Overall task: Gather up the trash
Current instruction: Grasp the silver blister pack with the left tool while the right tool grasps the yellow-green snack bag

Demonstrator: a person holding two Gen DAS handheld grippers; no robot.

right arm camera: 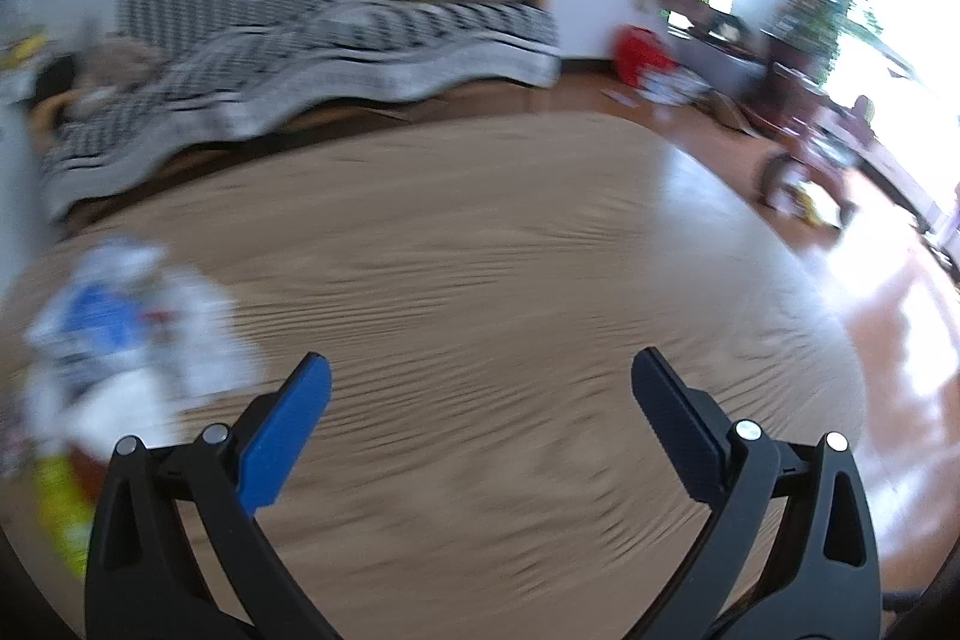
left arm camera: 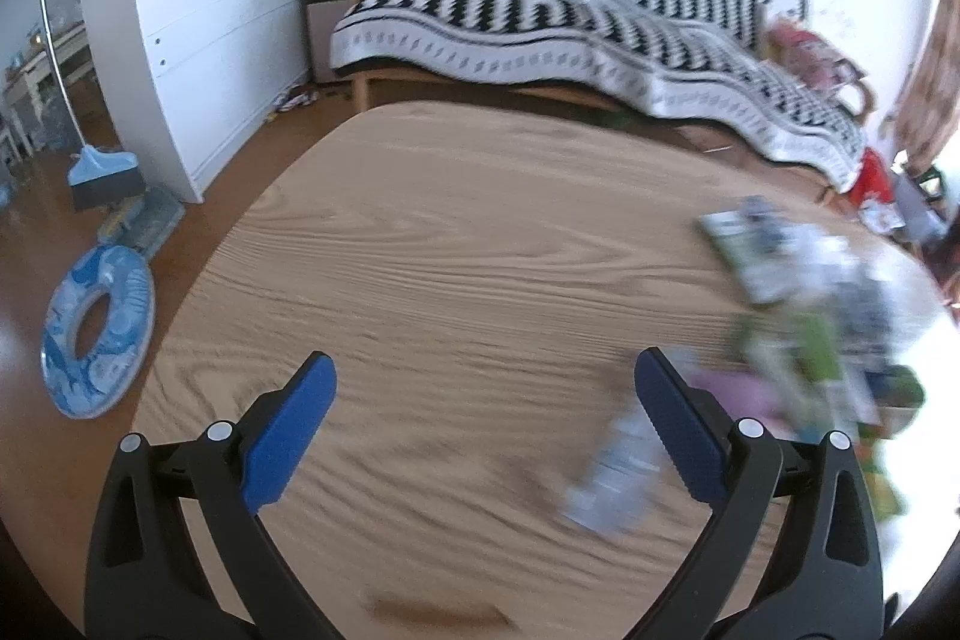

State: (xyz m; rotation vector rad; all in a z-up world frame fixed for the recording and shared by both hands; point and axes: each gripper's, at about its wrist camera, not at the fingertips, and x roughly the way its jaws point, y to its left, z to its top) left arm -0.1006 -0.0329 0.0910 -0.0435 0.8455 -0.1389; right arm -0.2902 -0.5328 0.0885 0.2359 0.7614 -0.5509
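Observation:
A blurred heap of trash (left arm camera: 804, 316), green, white and purple wrappers, lies on the right side of the wooden table (left arm camera: 456, 244). A small pale wrapper (left arm camera: 618, 472) rests just inside the right finger of my left gripper (left arm camera: 483, 382), which is open and holds nothing. In the right wrist view the same heap (right arm camera: 126, 340) shows as white and blue wrappers at the left, with a yellow-green piece (right arm camera: 60, 502) below. My right gripper (right arm camera: 480, 382) is open over bare table (right arm camera: 510, 232), to the right of the heap.
A sofa under a black-and-white blanket (left arm camera: 588, 22) runs behind the table. A white cabinet (left arm camera: 198, 22), a broom (left arm camera: 96, 166) and a blue swim ring (left arm camera: 96, 334) stand on the floor at left. A red bag (right arm camera: 642, 52) and clutter lie near the bright window at right.

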